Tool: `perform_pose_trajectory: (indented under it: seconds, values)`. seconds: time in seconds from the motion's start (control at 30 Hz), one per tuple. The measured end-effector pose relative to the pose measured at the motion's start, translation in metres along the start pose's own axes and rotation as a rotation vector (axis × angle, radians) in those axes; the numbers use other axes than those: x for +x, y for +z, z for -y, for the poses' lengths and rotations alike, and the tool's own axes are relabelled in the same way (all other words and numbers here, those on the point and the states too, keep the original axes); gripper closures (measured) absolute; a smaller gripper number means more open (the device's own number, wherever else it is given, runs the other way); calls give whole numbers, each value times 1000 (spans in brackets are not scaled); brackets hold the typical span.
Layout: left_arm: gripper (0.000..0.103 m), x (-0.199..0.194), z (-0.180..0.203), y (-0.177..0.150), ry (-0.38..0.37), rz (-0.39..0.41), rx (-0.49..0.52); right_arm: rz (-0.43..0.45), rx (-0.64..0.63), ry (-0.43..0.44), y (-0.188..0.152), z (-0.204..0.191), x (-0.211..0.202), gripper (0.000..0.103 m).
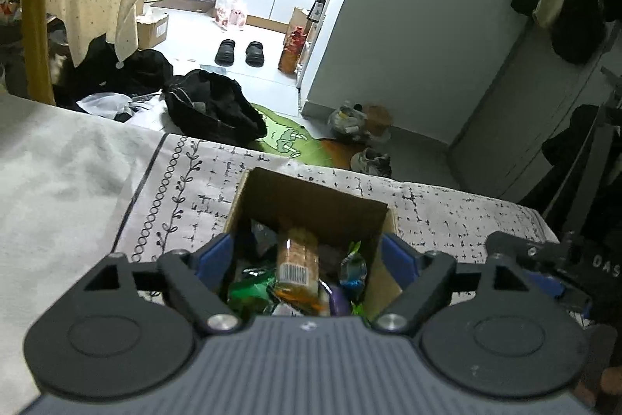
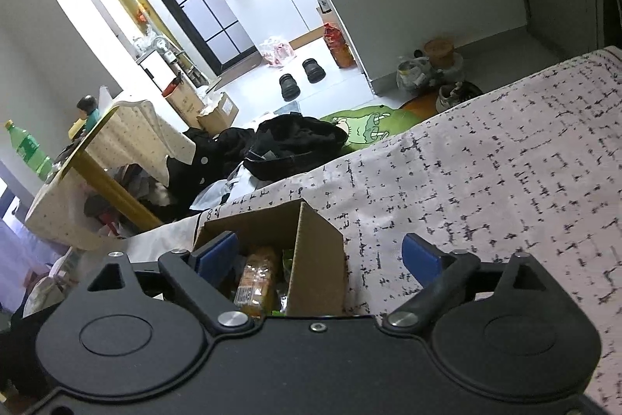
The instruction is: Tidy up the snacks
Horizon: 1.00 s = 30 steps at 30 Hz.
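An open cardboard box [image 1: 311, 205] stands on a patterned cloth [image 1: 182, 181]. Inside lie several snacks: an orange packet with a barcode [image 1: 297, 259], a green wrapper [image 1: 248, 288], a blue-green candy [image 1: 352, 269] and a purple one [image 1: 339, 300]. My left gripper [image 1: 307, 251] is open and empty, its blue pads on either side of the box, just above it. My right gripper [image 2: 318, 253] is open and empty, over the box's right wall [image 2: 318, 259]; it also shows in the left wrist view [image 1: 544, 271]. The orange packet [image 2: 256, 279] shows in the right wrist view too.
The cloth [image 2: 486, 181] stretches right of the box. Beyond the surface's far edge lie a black bag [image 1: 214, 111], a green mat [image 1: 287, 135] and shoes [image 1: 371, 160]. A yellow-legged table [image 1: 35, 26] stands at the left. A grey cabinet [image 1: 525, 111] is at right.
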<state>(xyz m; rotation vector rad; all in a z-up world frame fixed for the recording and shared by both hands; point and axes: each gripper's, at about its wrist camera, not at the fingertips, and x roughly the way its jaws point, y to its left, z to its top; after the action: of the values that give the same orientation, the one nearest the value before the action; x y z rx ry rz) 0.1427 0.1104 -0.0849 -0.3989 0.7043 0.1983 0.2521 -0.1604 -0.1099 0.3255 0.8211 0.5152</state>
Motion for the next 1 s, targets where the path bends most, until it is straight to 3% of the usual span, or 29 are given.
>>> perform_pose_trajectory:
  seconds: [0.23, 0.53, 1.0]
  values:
    - [19, -25, 3, -6, 18, 9, -10, -4, -42, 0, 4, 4, -23, 4]
    - [0, -59, 2, -12, 35, 17, 3, -28, -88, -18, 6, 3, -55, 0]
    - [0, -110, 18, -21, 52, 28, 86, 1, -162, -8, 10, -3, -115, 0]
